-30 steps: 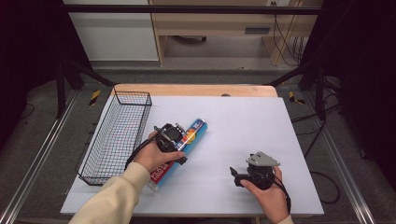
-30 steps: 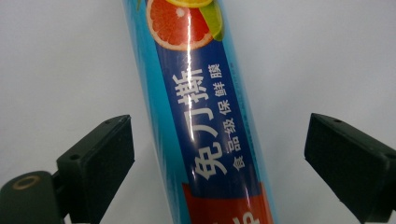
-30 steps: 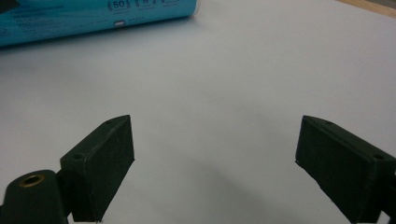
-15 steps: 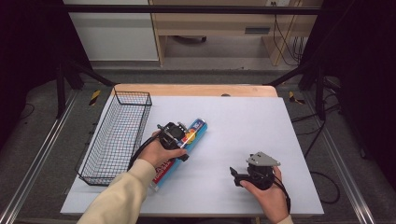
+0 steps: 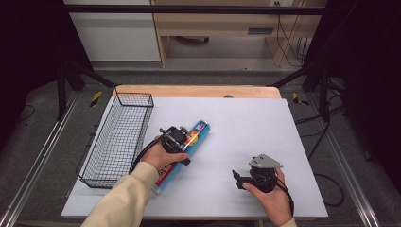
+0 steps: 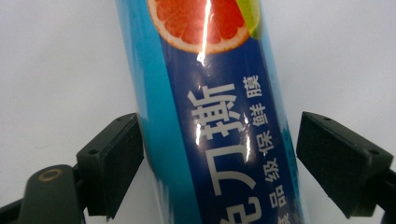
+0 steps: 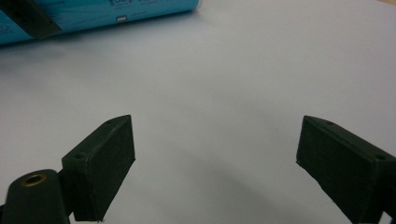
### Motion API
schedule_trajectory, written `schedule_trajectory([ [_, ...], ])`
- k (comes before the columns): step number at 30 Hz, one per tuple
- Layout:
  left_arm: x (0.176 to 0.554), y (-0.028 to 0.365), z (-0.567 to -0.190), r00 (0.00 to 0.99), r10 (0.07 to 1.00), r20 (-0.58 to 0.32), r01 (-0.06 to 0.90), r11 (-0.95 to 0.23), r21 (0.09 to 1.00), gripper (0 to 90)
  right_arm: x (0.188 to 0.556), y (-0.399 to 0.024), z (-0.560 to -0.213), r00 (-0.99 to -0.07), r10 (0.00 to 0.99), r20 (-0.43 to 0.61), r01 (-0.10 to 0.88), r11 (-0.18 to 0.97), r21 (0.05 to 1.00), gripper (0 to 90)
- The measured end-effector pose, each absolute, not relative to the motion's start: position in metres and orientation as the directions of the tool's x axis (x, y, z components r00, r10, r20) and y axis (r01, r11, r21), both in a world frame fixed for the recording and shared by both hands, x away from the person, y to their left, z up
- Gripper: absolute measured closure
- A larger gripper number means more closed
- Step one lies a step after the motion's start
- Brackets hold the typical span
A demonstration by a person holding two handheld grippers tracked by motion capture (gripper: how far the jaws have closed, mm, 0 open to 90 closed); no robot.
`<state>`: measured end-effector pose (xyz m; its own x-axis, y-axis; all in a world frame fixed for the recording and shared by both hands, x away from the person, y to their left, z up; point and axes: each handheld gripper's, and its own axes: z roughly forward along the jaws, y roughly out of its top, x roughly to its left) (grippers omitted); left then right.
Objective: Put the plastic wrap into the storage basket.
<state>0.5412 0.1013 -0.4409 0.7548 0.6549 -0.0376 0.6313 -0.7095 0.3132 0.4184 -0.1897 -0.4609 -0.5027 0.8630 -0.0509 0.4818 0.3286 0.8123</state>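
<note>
A dark room with a grey floor surrounded the table (image 5: 246, 123), whose smooth white top had a wooden strip along its far edge. At its left side stood a long black wire basket (image 5: 118, 137), rectangular and open-meshed. Just right of it, a glossy blue box (image 6: 210, 116) lay slantwise on the table, printed with a cut citrus fruit and white characters; a hand and sleeve hid its near part in the high view. The left gripper (image 6: 219, 154) straddled that box, one jaw touching it, the other slightly clear. The right gripper (image 7: 215, 158), jaws wide apart, held nothing over bare tabletop near the front right.
</note>
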Motion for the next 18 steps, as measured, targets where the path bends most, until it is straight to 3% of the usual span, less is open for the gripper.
schedule_trajectory([
  [18,0.5440,0.1008,-0.4435,0.748,0.663,-0.033,0.640,-0.707,0.302,23.9,0.4188,-0.1892,-0.4620,-0.513,0.857,-0.049,0.486,0.337,0.807,11.8],
])
